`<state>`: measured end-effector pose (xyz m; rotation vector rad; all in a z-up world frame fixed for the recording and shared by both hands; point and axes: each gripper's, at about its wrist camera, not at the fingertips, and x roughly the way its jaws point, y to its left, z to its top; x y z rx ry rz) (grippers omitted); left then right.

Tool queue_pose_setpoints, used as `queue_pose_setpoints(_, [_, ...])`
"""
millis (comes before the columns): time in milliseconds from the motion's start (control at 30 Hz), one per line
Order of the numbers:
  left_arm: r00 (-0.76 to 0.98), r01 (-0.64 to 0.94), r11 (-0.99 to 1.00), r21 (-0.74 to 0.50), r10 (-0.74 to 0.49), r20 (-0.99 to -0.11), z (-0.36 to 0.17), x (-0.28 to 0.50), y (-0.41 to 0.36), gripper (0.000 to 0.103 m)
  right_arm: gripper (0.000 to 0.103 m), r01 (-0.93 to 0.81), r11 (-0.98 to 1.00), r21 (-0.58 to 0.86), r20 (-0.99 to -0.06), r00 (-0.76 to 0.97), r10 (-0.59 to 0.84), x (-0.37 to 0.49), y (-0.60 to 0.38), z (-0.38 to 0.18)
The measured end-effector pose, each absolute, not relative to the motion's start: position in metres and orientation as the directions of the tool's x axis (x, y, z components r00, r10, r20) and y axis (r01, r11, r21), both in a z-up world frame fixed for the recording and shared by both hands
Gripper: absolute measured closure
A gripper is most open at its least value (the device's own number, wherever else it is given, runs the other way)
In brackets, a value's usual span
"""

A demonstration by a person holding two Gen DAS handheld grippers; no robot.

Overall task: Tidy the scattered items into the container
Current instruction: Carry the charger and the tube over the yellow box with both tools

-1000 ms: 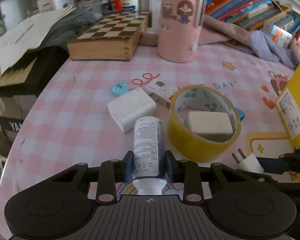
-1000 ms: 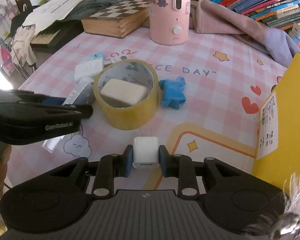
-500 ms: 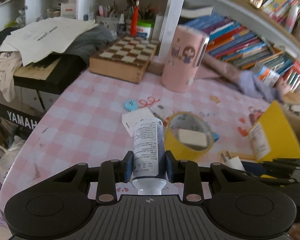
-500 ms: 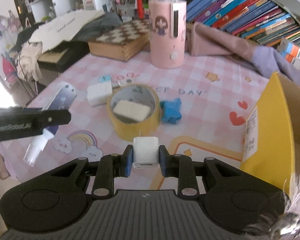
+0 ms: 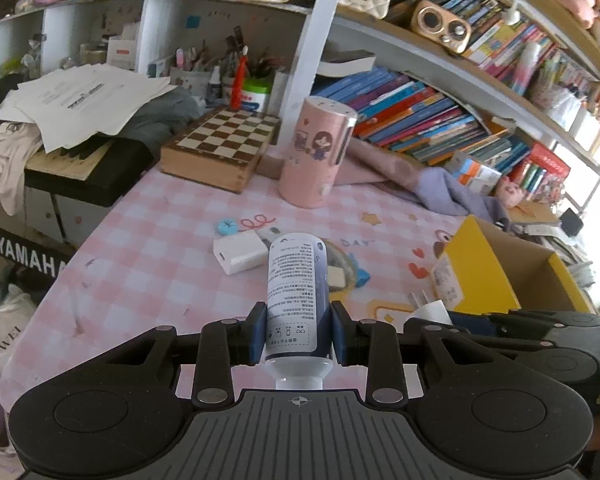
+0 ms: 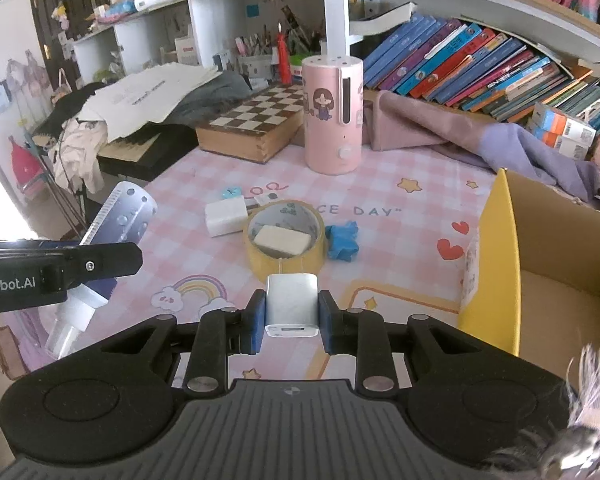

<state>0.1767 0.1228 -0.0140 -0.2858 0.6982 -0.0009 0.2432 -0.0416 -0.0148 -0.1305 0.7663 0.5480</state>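
Observation:
My left gripper is shut on a dark blue bottle with a white label, held high above the pink checked table; the bottle also shows in the right wrist view. My right gripper is shut on a small white charger plug, also in the air. The yellow cardboard box stands open at the right, also in the left wrist view. On the table lie a yellow tape roll with a white eraser inside, a white adapter, a blue crumpled piece and a blue round disc.
A pink cylinder appliance and a wooden chess box stand at the back. A purple cloth lies before the bookshelf. A keyboard under papers sits left of the table.
Both grippers have risen well above the table with their items still held; the views now take in the shelves and the open box.

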Motion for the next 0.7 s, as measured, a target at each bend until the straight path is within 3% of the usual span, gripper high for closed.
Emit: queue_pose_setpoints(700, [0.764, -0.023, 0.955, -0.296, -0.174, -0.621, -0.011, 0.089, 0.119, 0.072, 0.078, -0.433, 0.895, 0.105, -0.676, 0.63, 0.384, 0.143, -0.062, -0.007])
